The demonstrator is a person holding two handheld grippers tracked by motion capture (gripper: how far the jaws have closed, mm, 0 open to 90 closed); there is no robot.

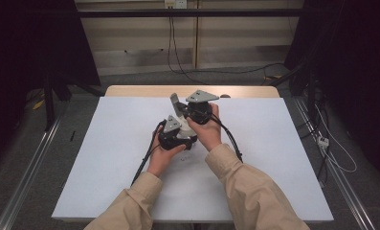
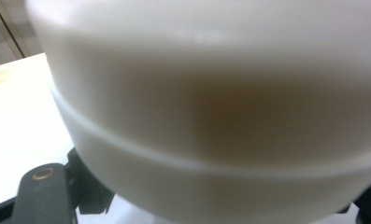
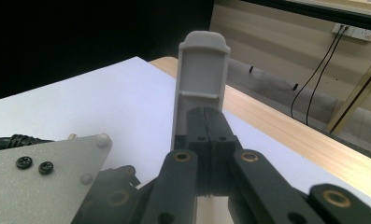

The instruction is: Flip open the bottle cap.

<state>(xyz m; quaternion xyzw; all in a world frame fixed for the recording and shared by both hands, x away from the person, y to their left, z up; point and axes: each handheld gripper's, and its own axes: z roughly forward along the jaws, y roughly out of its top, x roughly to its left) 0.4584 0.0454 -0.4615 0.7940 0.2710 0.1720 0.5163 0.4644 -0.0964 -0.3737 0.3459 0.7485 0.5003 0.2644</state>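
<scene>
Both hands meet over the middle of the white table [image 1: 106, 158]. A white, rounded plastic object [image 2: 211, 121] sits hard against the left gripper's camera and hides its jaws, apart from one black link at the lower left. In the high view this object [image 1: 184, 122] sits at the front of the left gripper [image 1: 178, 129], which appears shut on it. A pale grey flat upright part [image 3: 203, 70] rises just beyond the right gripper [image 3: 211, 123], whose jaws are pressed together. I cannot tell whether they pinch it. The same part [image 1: 174, 102] stands left of the right gripper [image 1: 185, 111].
A bare wooden strip [image 1: 130, 91] runs along the table's far edge, and cables [image 1: 173, 52] hang down the wall behind it. Each gripper trails a black cable [image 1: 144, 163] toward the person. Metal rails [image 1: 29, 163] run along the floor on both sides.
</scene>
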